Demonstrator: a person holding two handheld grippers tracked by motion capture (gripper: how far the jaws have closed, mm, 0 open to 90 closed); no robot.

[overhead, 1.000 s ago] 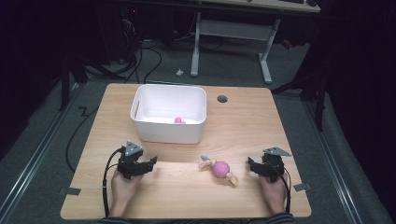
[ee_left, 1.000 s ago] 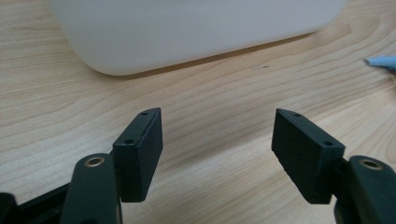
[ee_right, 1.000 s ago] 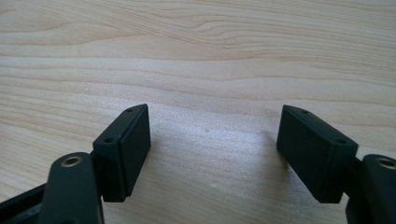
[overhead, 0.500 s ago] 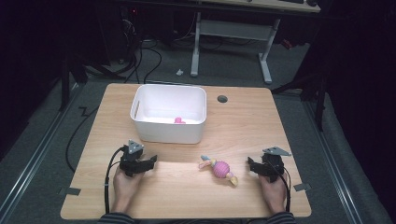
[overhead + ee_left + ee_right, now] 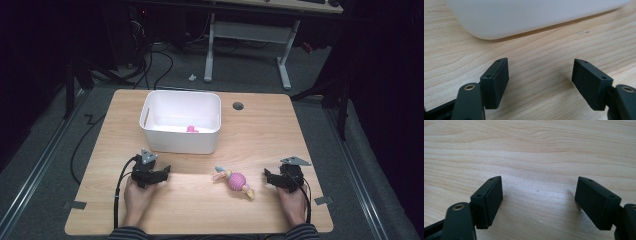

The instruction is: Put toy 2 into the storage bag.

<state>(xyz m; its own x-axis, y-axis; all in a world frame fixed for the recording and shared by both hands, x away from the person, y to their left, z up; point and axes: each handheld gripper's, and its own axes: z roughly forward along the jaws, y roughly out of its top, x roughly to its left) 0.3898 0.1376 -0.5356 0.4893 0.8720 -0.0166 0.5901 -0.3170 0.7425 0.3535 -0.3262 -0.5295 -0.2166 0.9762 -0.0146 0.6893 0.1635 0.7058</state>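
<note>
Toy [image 5: 236,180], pink with pale ends, was seen lying on the table [image 5: 260,135] between the two grippers, nearer the right one. The left gripper [image 5: 162,171] was held low over the wood with its jaws spread wide, nothing between them; in its own view [image 5: 540,81] the white bin [image 5: 524,17] stood just ahead. The right gripper [image 5: 268,176] was likewise held with jaws spread and empty, bare wood being seen between them [image 5: 539,200]. A small pink object [image 5: 191,129] was seen inside the bin [image 5: 180,140]. No readable writing or labels could be made out.
</note>
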